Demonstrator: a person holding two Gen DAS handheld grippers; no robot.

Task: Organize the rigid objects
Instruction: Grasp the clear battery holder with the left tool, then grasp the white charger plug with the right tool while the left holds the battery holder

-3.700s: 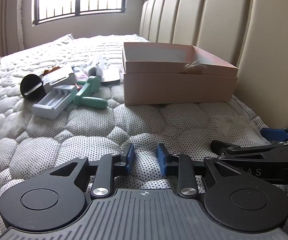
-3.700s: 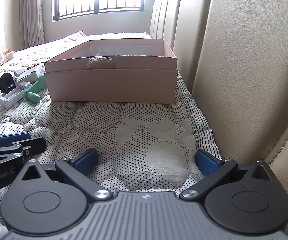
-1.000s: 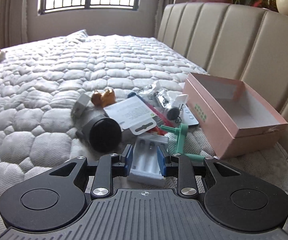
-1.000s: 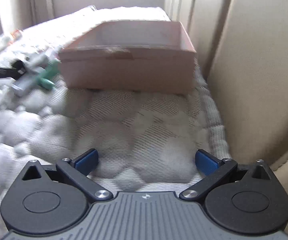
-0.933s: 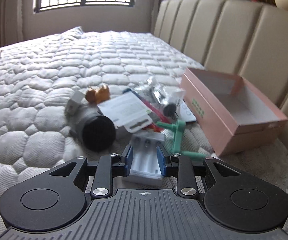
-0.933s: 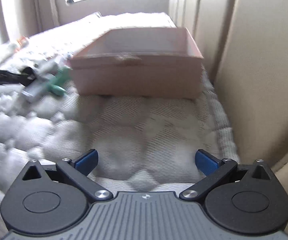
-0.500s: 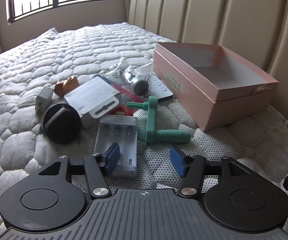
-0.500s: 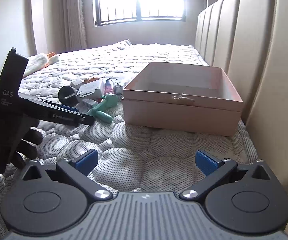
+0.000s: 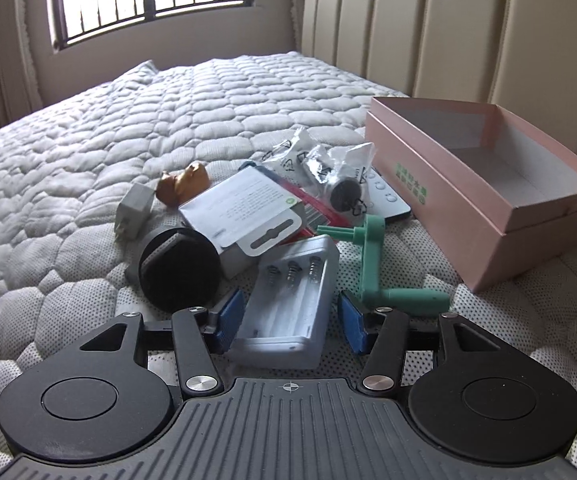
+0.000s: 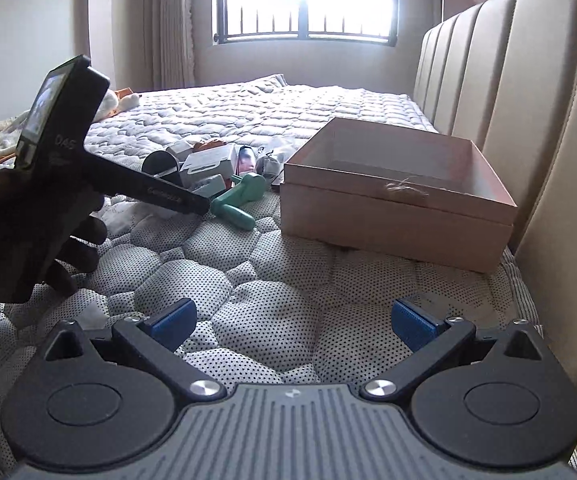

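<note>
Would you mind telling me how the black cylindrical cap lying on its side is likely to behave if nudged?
The black cylindrical cap rests on its curved wall, so it would probably roll across the quilted mattress. It looks like hollow plastic, likely light and stiff. The dimpled quilting may stop it soon.

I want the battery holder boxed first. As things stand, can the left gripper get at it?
Probably yes. The battery holder lies between the left gripper's closing fingers, pads not yet pressing, nothing lying on top; the black cylinder sits close alongside.

Backlit window (image 10: 306, 0) glare — fisheye-warped edges
</note>
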